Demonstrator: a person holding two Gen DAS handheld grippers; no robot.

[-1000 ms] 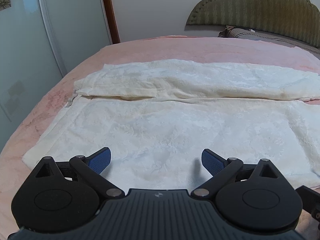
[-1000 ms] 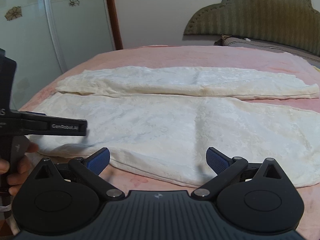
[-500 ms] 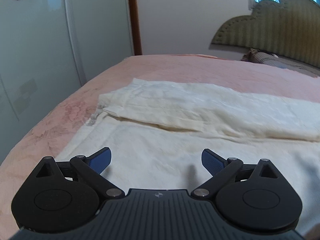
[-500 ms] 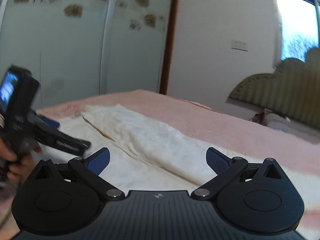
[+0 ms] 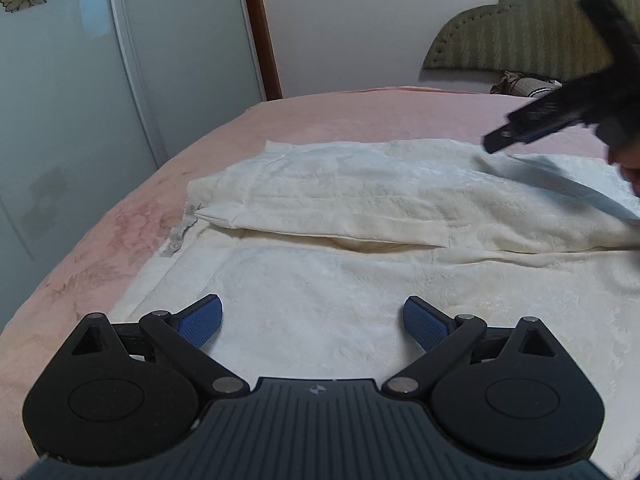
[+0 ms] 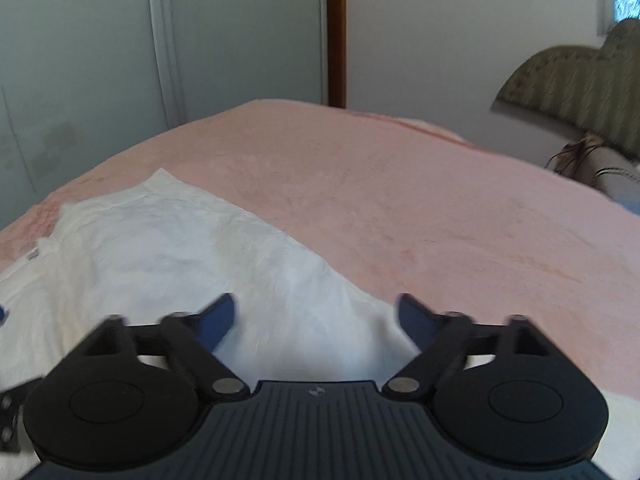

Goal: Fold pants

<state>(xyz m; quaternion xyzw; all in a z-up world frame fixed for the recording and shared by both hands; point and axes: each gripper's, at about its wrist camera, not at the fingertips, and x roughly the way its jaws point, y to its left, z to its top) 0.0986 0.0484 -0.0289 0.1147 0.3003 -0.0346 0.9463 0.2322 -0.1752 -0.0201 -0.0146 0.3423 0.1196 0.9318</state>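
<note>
Cream white pants (image 5: 360, 240) lie flat on the pink bed, with the waistband and a small label at the left and both legs running to the right. My left gripper (image 5: 314, 320) is open and empty just above the near leg by the waist. My right gripper (image 6: 316, 320) is open and empty above the far leg of the pants (image 6: 180, 248), close to its far edge. In the left wrist view the right gripper (image 5: 560, 116) hovers over the far leg at the upper right.
The pink bedspread (image 6: 420, 208) stretches beyond the pants. A green padded headboard (image 5: 520, 40) and a pillow stand at the right. Frosted wardrobe doors (image 5: 80, 100) stand close to the left of the bed.
The right gripper has swung from the near edge across the pants to the far leg and now shows in the left wrist view. The left gripper has shifted toward the waist end.
</note>
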